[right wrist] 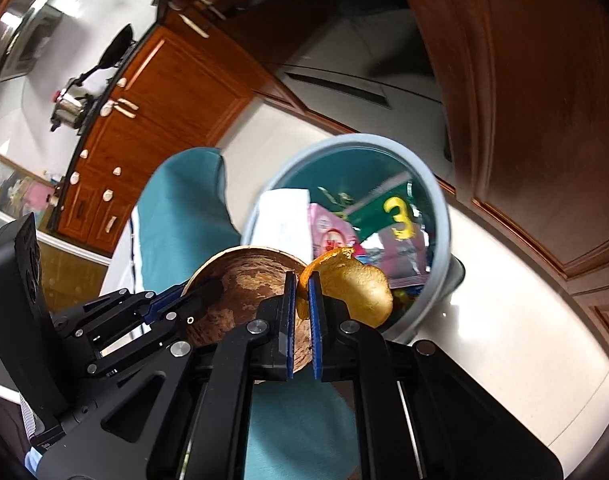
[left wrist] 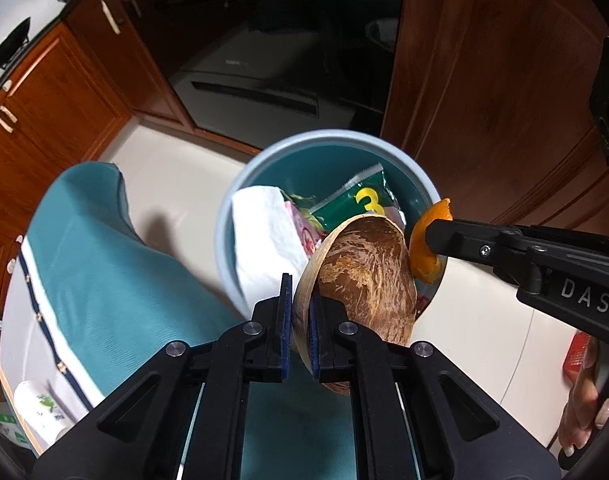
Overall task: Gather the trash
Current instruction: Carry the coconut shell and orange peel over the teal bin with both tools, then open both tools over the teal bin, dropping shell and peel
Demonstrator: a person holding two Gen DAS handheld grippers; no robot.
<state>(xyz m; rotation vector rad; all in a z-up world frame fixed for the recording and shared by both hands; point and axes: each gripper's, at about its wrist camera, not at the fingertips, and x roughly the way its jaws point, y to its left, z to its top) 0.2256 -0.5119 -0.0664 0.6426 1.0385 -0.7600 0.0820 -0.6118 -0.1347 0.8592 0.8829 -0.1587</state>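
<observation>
The bin (left wrist: 224,216), a round grey-rimmed pail with a teal inside, stood on the pale floor (left wrist: 172,184) just beside the wooden cabinet door (left wrist: 484,80), and everything else is placed from it. The left gripper (left wrist: 300,320) was clamped on the rim of a coconut shell (left wrist: 368,276), a brown half-shell with a pale cut edge, held tilted over the bin's near edge. The right gripper (right wrist: 303,312) was pinched tight on a piece of orange peel (right wrist: 356,284), which hung over the bin's near rim; in the left view the peel (left wrist: 420,236) sat at the rim's right side, just beside the shell. Inside the bin lay a white paper towel (left wrist: 264,232) against the left wall, a pink wrapper (right wrist: 332,236) next to it, and a green packet (left wrist: 360,200) with a yellow 3 toward the far side. A teal cloth (left wrist: 104,260) with a white and navy border spread on the near left of the bin. A hand (left wrist: 584,412) on the right gripper's handle showed well to the bin's right. Further behind the bin stood a dark oven front (left wrist: 256,88) set among wooden cabinets (left wrist: 64,92).
</observation>
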